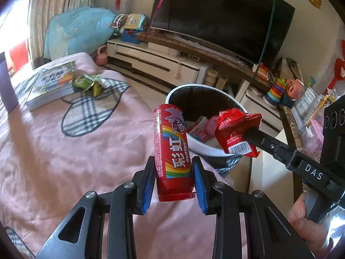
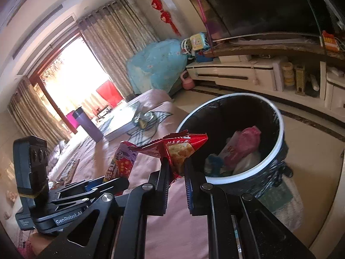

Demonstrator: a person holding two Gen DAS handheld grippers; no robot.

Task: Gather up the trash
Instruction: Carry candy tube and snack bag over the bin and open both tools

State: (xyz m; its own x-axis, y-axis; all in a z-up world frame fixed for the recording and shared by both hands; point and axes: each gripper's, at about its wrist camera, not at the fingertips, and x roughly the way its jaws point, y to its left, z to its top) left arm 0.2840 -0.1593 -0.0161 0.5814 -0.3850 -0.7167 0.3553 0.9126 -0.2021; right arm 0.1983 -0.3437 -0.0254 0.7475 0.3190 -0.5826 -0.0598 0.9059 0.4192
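Observation:
My left gripper (image 1: pixel 173 172) is shut on a red Skittles tube (image 1: pixel 172 151), held upright above the pink bed cover just short of the trash bin (image 1: pixel 207 149). My right gripper (image 2: pixel 175 168) is shut on a red snack wrapper (image 2: pixel 179 149), which it holds at the bin's near rim (image 2: pixel 226 178). The wrapper (image 1: pixel 235 133) also shows in the left wrist view over the bin's right edge. The Skittles tube (image 2: pixel 121 161) shows left of the wrapper in the right wrist view. The bin has a black liner and holds pink and white rubbish. Green wrappers (image 1: pixel 90 84) lie on the bed beside books.
A stack of books (image 1: pixel 51 84) and a purple tumbler (image 2: pixel 87 125) stand on the bed. A TV cabinet (image 1: pixel 155 60) with a large screen runs along the wall behind the bin. Toys (image 1: pixel 278 90) crowd the shelf at right. A blue cover (image 1: pixel 75 32) stands by the curtains.

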